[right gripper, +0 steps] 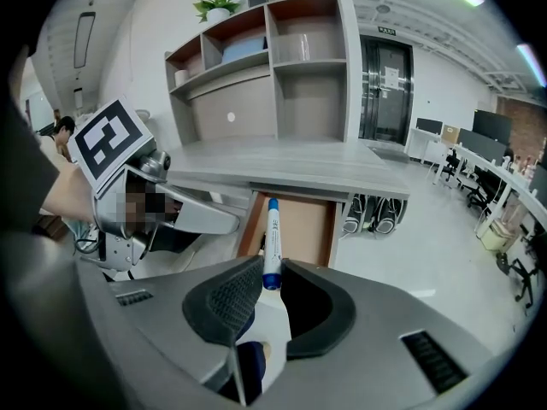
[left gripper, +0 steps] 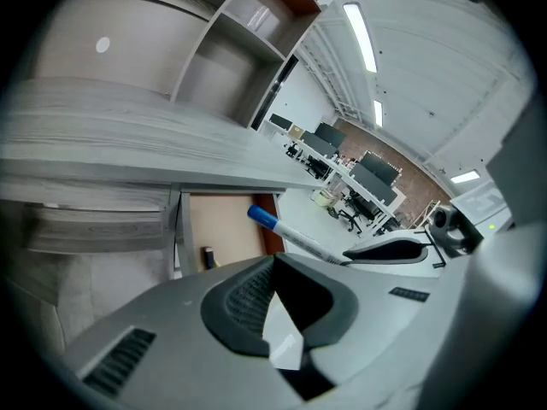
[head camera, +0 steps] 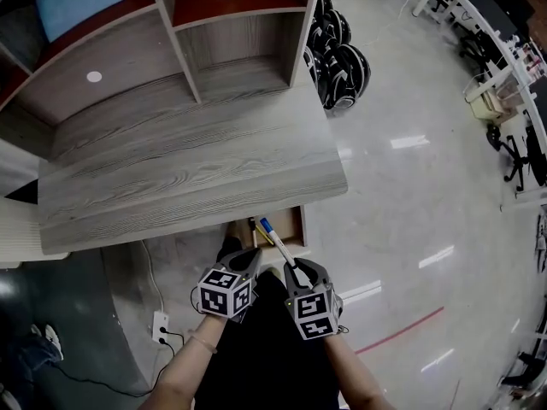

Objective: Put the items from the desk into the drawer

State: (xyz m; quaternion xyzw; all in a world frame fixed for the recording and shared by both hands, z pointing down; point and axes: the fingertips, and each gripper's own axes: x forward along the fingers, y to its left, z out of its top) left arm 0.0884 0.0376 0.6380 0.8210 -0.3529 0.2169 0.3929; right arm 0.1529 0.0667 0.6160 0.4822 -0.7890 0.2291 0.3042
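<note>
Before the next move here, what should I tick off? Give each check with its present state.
1. Marker held firmly in the right tool: ok, jaws shut on it, blue cap forward.
2. Drawer open: ok.
3. Marker lined up with the drawer: ok, its cap end lies over the opening in the head view.
4. Room inside: ok, only a small dark item shows, with bare bottom beside it.
5. Left tool out of the way: ok, shut and empty.
6. Desk top free of items: ok.
</note>
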